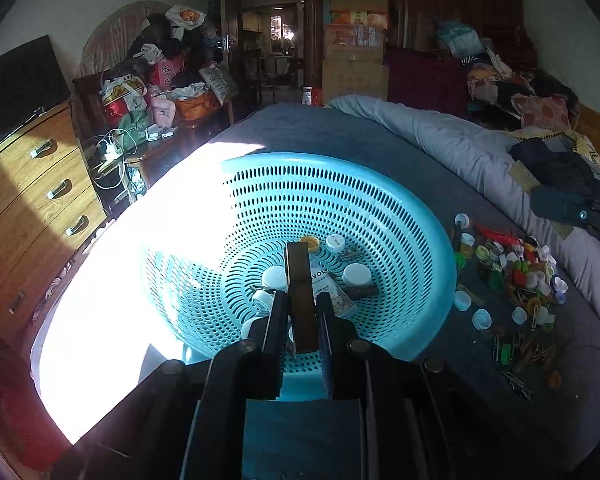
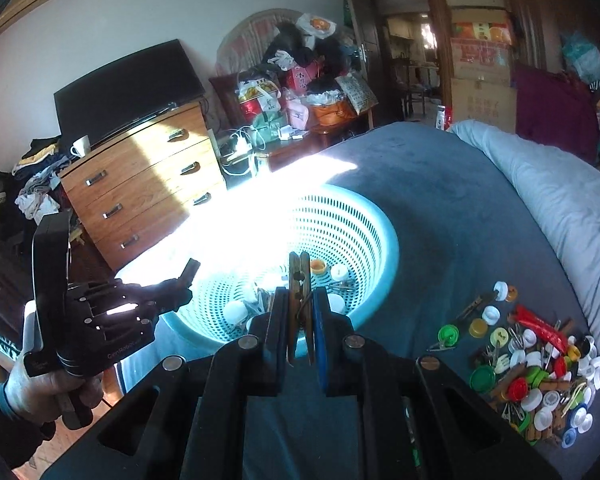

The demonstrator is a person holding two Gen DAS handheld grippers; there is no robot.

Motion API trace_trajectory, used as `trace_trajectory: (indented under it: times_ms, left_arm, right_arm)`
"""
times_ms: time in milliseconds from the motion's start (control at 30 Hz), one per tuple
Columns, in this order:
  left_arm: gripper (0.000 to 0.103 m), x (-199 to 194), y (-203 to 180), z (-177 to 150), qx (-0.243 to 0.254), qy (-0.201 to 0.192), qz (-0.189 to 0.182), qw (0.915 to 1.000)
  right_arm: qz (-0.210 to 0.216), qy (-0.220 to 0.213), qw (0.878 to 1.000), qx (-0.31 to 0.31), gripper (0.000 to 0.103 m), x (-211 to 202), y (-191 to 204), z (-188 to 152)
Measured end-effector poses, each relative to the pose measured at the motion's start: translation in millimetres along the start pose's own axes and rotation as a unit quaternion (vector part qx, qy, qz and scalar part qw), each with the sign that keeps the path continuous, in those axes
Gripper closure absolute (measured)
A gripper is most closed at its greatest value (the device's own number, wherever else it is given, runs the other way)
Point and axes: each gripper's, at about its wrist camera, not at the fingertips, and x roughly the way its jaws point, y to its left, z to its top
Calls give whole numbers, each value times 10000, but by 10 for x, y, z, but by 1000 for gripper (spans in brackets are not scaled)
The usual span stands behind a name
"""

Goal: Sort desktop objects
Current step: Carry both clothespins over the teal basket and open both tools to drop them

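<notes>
A turquoise perforated basket (image 1: 420, 216) (image 2: 384, 232) stands on the blue-grey bed cover. It holds several white caps (image 1: 357, 274), a yellow cap (image 1: 310, 243) and a printed packet (image 1: 332, 292). My left gripper (image 1: 302, 298) hangs over the basket's near side, shut on a dark brown wooden clip (image 1: 300, 280). The right wrist view shows that gripper (image 2: 182, 282) at the basket's left rim, held by a hand (image 2: 40, 388). My right gripper (image 2: 299, 294) is shut on a wooden clothespin (image 2: 299, 280) above the basket's near rim. A pile of coloured caps and clips (image 1: 516, 276) (image 2: 540, 368) lies to the right.
A rolled pale duvet (image 1: 460, 140) (image 2: 560, 184) borders the cover on the right. A wooden dresser (image 1: 32, 200) (image 2: 148, 176) with a dark screen on top stands beyond the bed's left edge. Hard sunlight washes out the cover left of the basket.
</notes>
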Motion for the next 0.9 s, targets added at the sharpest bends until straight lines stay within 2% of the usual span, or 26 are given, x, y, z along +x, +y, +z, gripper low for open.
trace_trajectory:
  times_ms: [267, 667, 900]
  left_arm:
    - [89, 230, 323, 352, -204, 187, 31, 9996]
    - [88, 357, 650, 988, -118, 379, 151, 9991]
    - [88, 451, 811, 1259, -10, 525, 144, 9985]
  right_arm:
    - [193, 187, 9996, -90, 91, 322, 51, 444]
    - [429, 703, 9963, -225, 91, 771, 154, 1192]
    - [451, 1010, 9938, -134, 91, 942, 74, 1469]
